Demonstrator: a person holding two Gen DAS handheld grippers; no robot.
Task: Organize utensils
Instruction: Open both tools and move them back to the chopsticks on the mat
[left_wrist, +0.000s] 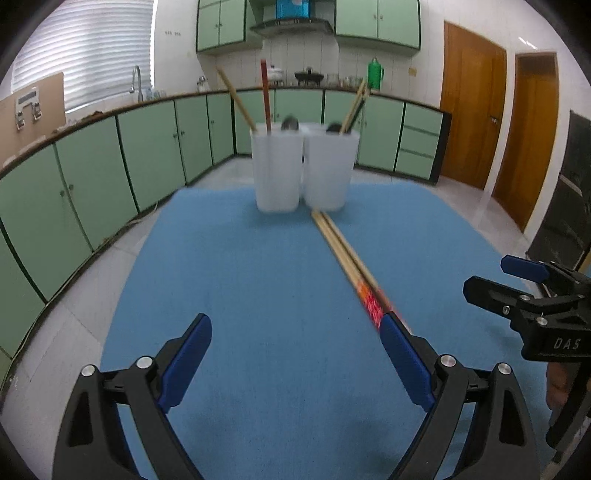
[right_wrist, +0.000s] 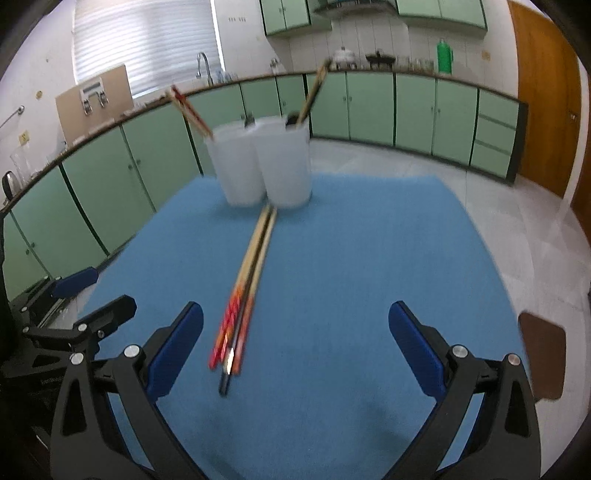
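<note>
A bundle of chopsticks (right_wrist: 247, 280) with red and dark ends lies on the blue mat (right_wrist: 351, 258), tips pointing at two white cups. The left cup (right_wrist: 238, 166) and right cup (right_wrist: 286, 162) stand side by side at the mat's far edge, each holding chopsticks. In the left wrist view the bundle (left_wrist: 347, 254) runs up to my right finger (left_wrist: 404, 360), with the cups (left_wrist: 277, 170) (left_wrist: 328, 170) beyond it. My left gripper (left_wrist: 295, 362) is open and empty. My right gripper (right_wrist: 295, 354) is open, its jaws either side of the bundle's near end, and also shows in the left wrist view (left_wrist: 524, 280).
The mat (left_wrist: 258, 295) covers a table in a kitchen with green cabinets (left_wrist: 92, 184) and wooden doors (left_wrist: 472, 110). A brown seat (right_wrist: 543, 354) stands at the right of the table. My left gripper shows at the left in the right wrist view (right_wrist: 85, 295).
</note>
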